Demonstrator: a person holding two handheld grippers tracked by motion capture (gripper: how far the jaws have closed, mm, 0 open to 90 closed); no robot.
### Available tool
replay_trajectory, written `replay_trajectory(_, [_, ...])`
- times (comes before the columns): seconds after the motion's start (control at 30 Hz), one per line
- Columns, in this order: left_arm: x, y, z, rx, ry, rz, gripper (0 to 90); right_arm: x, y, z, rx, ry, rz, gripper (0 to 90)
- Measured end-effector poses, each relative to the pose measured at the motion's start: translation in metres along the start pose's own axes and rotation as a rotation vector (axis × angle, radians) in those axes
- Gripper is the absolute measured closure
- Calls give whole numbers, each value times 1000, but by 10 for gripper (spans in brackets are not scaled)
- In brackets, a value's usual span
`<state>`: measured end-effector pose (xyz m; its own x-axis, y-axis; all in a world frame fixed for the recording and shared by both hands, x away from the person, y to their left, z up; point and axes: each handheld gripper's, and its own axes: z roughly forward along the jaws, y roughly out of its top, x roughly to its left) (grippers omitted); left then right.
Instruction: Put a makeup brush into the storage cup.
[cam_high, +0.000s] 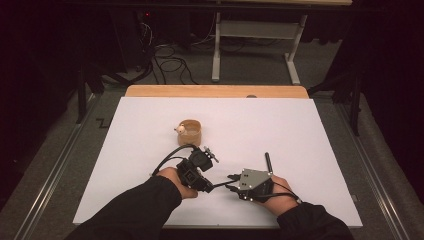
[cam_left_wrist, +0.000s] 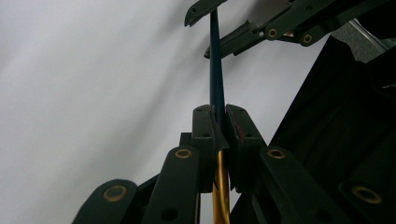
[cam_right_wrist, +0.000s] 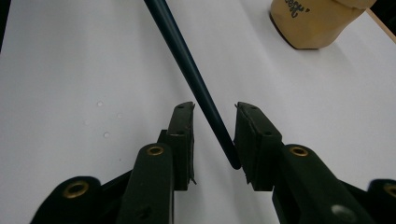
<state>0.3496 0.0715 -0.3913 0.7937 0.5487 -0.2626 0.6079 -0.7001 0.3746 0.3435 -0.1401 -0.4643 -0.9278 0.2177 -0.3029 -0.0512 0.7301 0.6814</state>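
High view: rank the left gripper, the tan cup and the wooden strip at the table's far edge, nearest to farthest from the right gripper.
1. left gripper, just left of the right gripper.
2. tan cup, farther back, to the left.
3. wooden strip, along the far edge.

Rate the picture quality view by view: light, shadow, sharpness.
High view: the white table top is evenly lit, the room beyond nearly black, the wooden cup a little soft. Left gripper view: dim and grey, a broad shadow across the surface, the dark rod sharp in the shut jaws. Right gripper view: bright, near jaws and rod tip slightly blurred.
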Motion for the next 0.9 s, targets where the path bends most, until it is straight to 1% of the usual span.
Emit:
replay_trajectory(0.03, [0,0,0,-1,0,0,830,0,0,0,2,4,-8,703])
replay_trajectory(0.1, [-1,0,0,0,0,-3,830,1,0,1,9,-2,-22,714])
replay_trajectory(0.33, [0,0,-2,-4,-6,-8,829,2,0,0,13,-16,-46,775])
replay_trajectory(0.57, [2,-1,-4,-12,-21,-16,826,5,1,0,12,-9,-77,808])
replay_trajectory(0.67, [1,-1,-5,-15,-5,-15,812,6,1,0,16,3,-93,822])
replay_trajectory(0.73, [2,-1,-5,-16,8,-15,798,7,1,0,18,17,-92,833])
replay_trajectory(0.8, [3,-2,-6,-23,24,-23,776,8,1,0,19,25,-104,846])
replay_trajectory(0.9, [6,-3,-8,-35,49,-37,690,9,2,-1,15,28,-105,866])
